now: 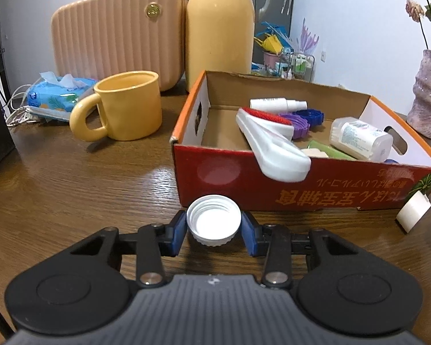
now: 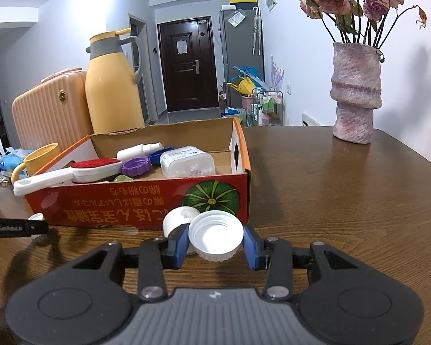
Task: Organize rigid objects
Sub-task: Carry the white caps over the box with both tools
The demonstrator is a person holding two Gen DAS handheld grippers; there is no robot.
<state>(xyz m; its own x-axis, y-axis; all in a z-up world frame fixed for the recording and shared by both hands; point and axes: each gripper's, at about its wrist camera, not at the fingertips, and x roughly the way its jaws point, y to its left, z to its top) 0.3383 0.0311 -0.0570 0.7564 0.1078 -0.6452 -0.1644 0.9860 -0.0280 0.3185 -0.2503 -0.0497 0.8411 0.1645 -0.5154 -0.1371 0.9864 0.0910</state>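
Observation:
In the left wrist view my left gripper point(image 1: 214, 228) is shut on a white screw cap point(image 1: 212, 215), open side up, just above the wooden table and in front of the red cardboard box point(image 1: 301, 192). My right gripper point(image 2: 216, 243) is likewise shut on a second white cap point(image 2: 215, 231), tilted, near the box's front wall point(image 2: 135, 204). A third white cap point(image 2: 176, 218) lies on the table behind its left finger. The box holds a white brush with red bristles point(image 2: 71, 172), a purple cap point(image 2: 136, 166), a blue cap point(image 1: 310, 115), a spray bottle point(image 1: 275, 104) and a swab container point(image 2: 186, 165).
A yellow mug point(image 1: 123, 106), a yellow thermos point(image 1: 219, 31), a ribbed peach case point(image 1: 117, 34) and a tissue pack point(image 1: 57, 92) stand left of and behind the box. A pink vase with dried roses point(image 2: 355, 92) stands at the back right. The left gripper's tip point(image 2: 17, 228) shows at the left edge.

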